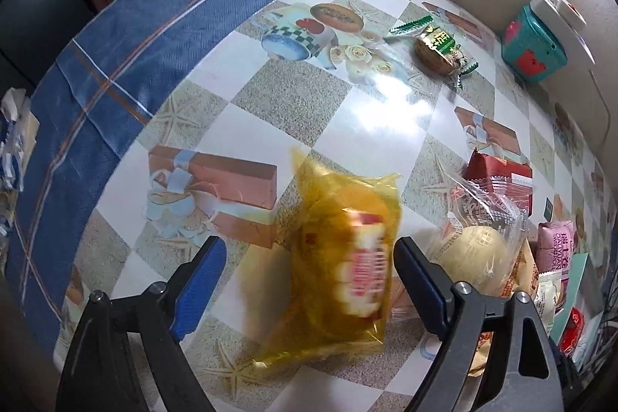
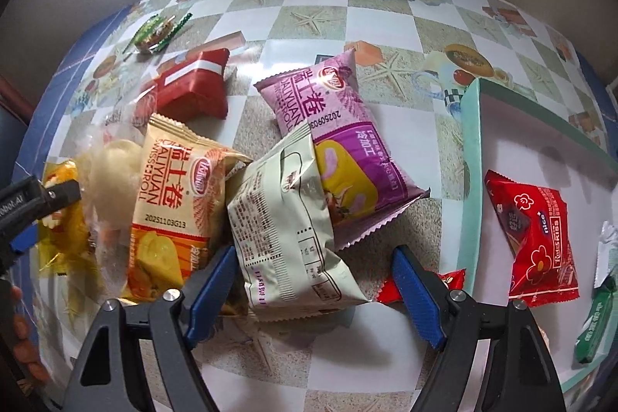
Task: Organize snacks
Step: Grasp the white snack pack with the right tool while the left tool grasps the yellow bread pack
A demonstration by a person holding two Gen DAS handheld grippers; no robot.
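While your left gripper [image 1: 311,282] stands spread wide at the bottom of its frame, a yellow-wrapped cake [image 1: 343,257] sits blurred between the blue pads, gripped by neither, over the checkered tablecloth [image 1: 247,95]. Right of it in that view lie a clear-wrapped pale bun [image 1: 477,250] and a red packet [image 1: 498,172], with a green-edged cookie packet [image 1: 436,47] alone toward the upper right and a teal box [image 1: 533,45] against the wall beyond it. Seen from your right wrist, the snacks crowd the left and centre of the frame: an orange Swiss-roll pack [image 2: 170,203], then a cream-coloured packet [image 2: 286,230] lying partly over a purple Swiss-roll pack [image 2: 340,138]. Your right gripper [image 2: 313,290] is likewise released, its jaws straddling the near end of the cream packet without pinching it. At the right edge, a pale green tray [image 2: 473,157] holds a red Ruiskiss packet [image 2: 540,238] and a dark green bar [image 2: 593,327], while a small red wrapper [image 2: 388,290] lies just outside its wall.
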